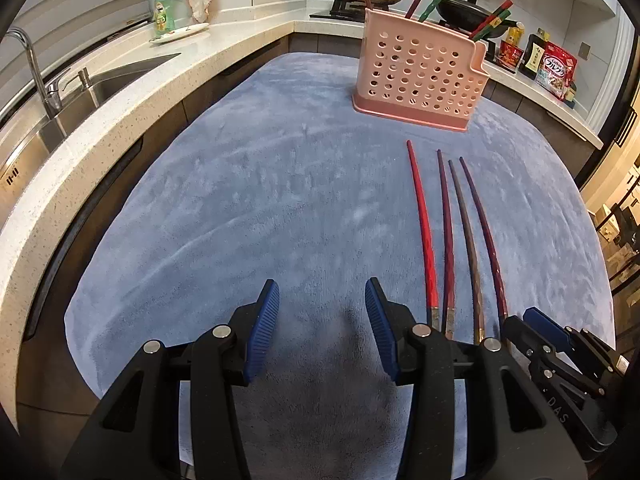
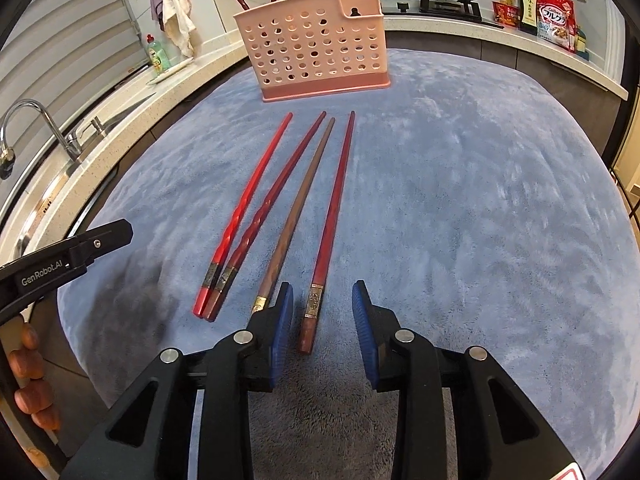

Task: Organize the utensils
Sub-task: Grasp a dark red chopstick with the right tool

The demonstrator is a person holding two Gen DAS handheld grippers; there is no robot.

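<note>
Four long chopsticks — a bright red one (image 2: 250, 196), a dark red twisted one (image 2: 276, 208), a brown wooden one (image 2: 298, 210) and a dark red square one (image 2: 332, 220) — lie side by side on the blue fleece mat (image 2: 480, 200), tips toward the perforated pink plastic utensil holder (image 2: 316, 52), apparently laid out for easy picking. The holder already has several chopsticks standing in it. The right gripper (image 2: 322, 312) straddles the square chopstick's handle with fingers spread, likely about to pinch; the left gripper (image 1: 322, 312) waits beside the row, fingers likewise apart and empty.
</note>
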